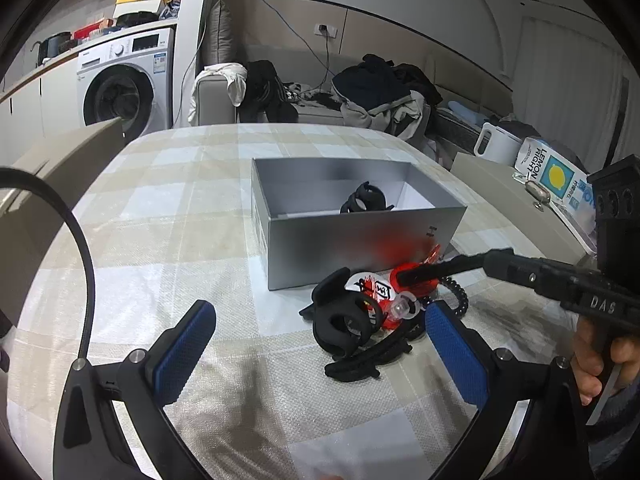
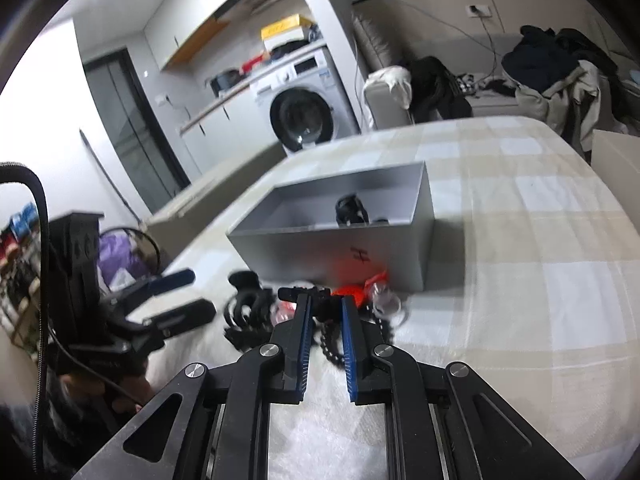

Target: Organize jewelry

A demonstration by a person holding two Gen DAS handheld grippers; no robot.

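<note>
1. A checked tablecloth (image 1: 168,208) in cream, tan and pale blue, with a woven, faintly glossy surface, is seen covering the table.
2. A rectangular grey box (image 1: 360,248) with smooth matte walls and no lid is set at the middle of the cloth; a black, ring-shaped piece (image 1: 364,200) is lying inside it on the pale floor, toward the 12 o'clock wall.
3. The jewelry pile (image 1: 372,308) is found on the cloth just at 6 o'clock of the box: black looped bands, a translucent red plastic piece, a clear bead and a black beaded chain (image 1: 460,298) are tangled together.
4. The left gripper (image 1: 316,344), fitted with ribbed blue pads, is held released, its fingers spread wide with nothing between them; the pile lies near its 1 o'clock finger.
5. The right gripper (image 2: 325,308) is clenched to a narrow gap on a black piece (image 2: 316,300) of the pile, with the chain trailing beneath.
</note>
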